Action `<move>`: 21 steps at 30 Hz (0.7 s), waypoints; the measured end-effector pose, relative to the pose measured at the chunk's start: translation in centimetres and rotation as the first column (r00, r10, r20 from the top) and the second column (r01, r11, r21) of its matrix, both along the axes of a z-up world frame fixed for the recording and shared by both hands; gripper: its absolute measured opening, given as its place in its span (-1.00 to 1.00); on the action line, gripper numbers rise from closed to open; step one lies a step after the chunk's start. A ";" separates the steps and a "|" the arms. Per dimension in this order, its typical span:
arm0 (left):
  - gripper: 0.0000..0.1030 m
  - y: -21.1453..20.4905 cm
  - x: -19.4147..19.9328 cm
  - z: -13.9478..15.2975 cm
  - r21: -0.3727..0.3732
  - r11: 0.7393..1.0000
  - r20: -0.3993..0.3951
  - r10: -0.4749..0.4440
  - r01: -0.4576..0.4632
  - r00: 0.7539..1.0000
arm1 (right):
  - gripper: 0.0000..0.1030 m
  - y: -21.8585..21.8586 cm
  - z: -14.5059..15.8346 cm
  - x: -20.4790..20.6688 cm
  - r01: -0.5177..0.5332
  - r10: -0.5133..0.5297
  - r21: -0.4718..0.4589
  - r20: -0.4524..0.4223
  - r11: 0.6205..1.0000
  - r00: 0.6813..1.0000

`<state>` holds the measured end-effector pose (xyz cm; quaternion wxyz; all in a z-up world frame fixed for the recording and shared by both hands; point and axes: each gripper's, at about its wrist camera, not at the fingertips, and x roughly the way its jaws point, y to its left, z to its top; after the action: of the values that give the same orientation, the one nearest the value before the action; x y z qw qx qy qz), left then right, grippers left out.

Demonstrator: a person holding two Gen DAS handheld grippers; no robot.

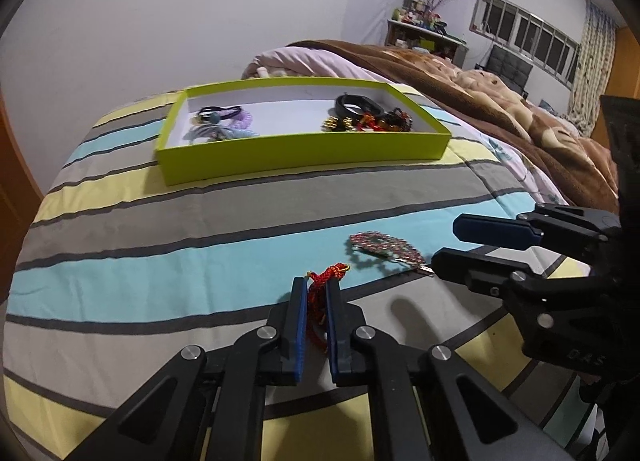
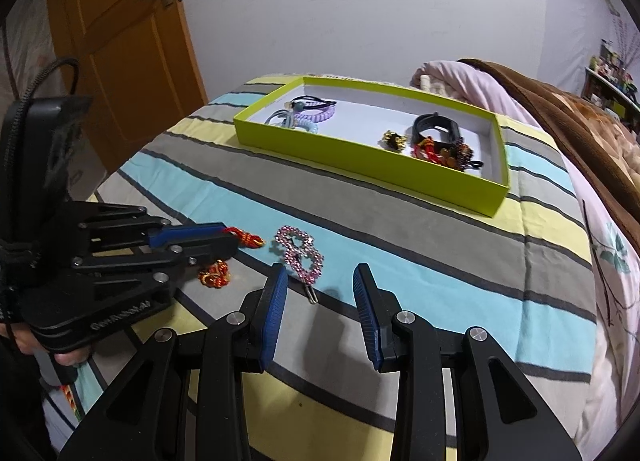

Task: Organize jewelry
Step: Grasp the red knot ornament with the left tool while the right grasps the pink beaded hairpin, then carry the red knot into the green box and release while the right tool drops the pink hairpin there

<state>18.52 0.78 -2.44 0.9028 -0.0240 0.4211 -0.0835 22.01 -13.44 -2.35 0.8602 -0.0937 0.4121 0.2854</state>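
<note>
**Desk:** On the striped bedspread, lower centre of the left wrist view — what is your left claw doing?

**Me:** My left gripper is clenched on a red braided cord. Its blue pads press the cord from both sides, and the knotted end pokes out past the fingertips. In the right wrist view the same claw enters from the left edge, with the cord's red-and-gold knot just past its tip and a red-and-gold charm lying on the cover beneath it.

**Desk:** And the right one?

**Me:** My right gripper is released, jaws standing wide apart, nothing between them. A pink rhinestone double-heart hair clip lies flat on the blue stripe just ahead of my left-hand finger in the lower centre of that frame, not touched.

**Desk:** Where does the jewelry stand?

**Me:** A lime-green box sits in the upper middle of both frames, well apart from both claws. At its left end lie hair ties, purple, blue and black. At its right end lie a black band, a small gold piece and a red and amber tangle. A brown blanket fills the upper right.
</note>
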 end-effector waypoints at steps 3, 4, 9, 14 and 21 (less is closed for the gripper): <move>-0.84 0.8 -0.4 0.2 -0.009 1.000 0.006 0.020 -0.020 1.000 | -0.31 0.8 -0.5 0.4 -0.022 0.022 -0.018 -0.006 1.000 1.000; -0.84 1.2 -0.6 0.2 -0.011 1.000 0.009 0.026 -0.025 1.000 | -0.31 1.1 -0.6 0.5 -0.031 0.030 -0.025 -0.008 0.999 1.000; -0.84 2.1 -1.1 0.5 -0.019 0.999 0.017 0.041 -0.040 0.999 | -0.31 2.6 -1.5 1.2 -0.070 0.069 -0.069 -0.020 0.995 0.997; -0.84 2.5 -1.4 0.8 -0.024 0.999 0.024 0.047 -0.046 0.999 | -0.31 3.3 -1.8 1.7 -0.065 0.062 -0.077 -0.041 0.995 0.997; -0.84 3.1 -1.5 1.3 -0.033 0.998 0.037 0.057 -0.056 0.998 | -0.55 3.0 -1.7 1.8 -0.023 0.020 -0.061 -0.050 0.998 0.999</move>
<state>16.97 3.84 -1.13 0.9122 -0.0487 0.4015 -0.0653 23.84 -10.40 -4.09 0.8434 -0.1177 0.4406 0.2840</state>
